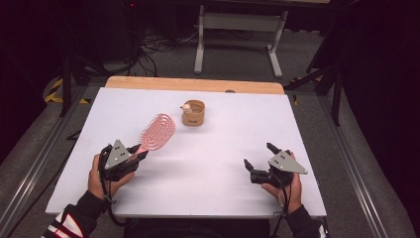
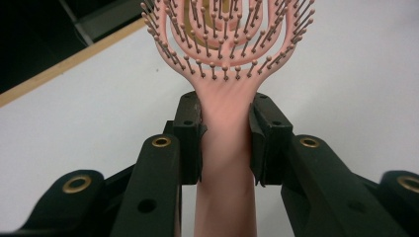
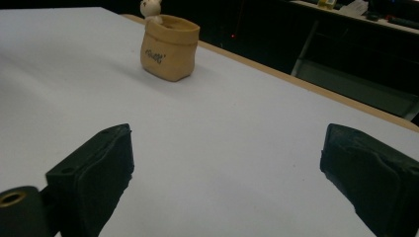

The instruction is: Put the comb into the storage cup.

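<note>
While the left gripper [image 2: 225,140] clamps the pink hairbrush [image 1: 156,131] by its slim handle, the head could swing and slip. The right gripper [image 3: 227,168] gapes empty, well apart from the tan pot [image 3: 169,47].

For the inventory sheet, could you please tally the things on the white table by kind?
Pink hairbrush: 1
Tan pouch-shaped holder with a small white figure on its rim: 1
Handheld grippers: 2, left gripper and right gripper
Total: 4
</note>
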The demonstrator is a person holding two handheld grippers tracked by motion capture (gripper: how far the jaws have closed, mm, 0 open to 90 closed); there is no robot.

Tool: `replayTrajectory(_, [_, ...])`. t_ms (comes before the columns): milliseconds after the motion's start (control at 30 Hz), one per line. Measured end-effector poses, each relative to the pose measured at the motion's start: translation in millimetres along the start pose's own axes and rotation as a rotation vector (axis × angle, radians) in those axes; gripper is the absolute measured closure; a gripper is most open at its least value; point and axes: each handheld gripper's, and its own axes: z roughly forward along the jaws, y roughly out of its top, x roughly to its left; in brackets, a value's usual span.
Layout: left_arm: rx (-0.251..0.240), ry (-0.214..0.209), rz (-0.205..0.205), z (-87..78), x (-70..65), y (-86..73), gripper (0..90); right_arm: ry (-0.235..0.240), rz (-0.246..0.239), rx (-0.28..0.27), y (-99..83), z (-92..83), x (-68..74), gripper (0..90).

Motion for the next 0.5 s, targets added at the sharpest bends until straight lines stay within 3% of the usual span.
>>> replayTrajectory(233, [-0.061, 0.004, -0.026, 6.6, -2.2, 7.5, 69.8, 0.024, 0.039, -0.051, 16.7, 5.4, -0.4, 5.5])
replayTrajectory(500, [-0.095, 0.003, -0.035, 18.1, -10.8, 13.4, 69.7, 0.062, 0.029, -0.082, 38.2, 18.8, 7.9, 3.6])
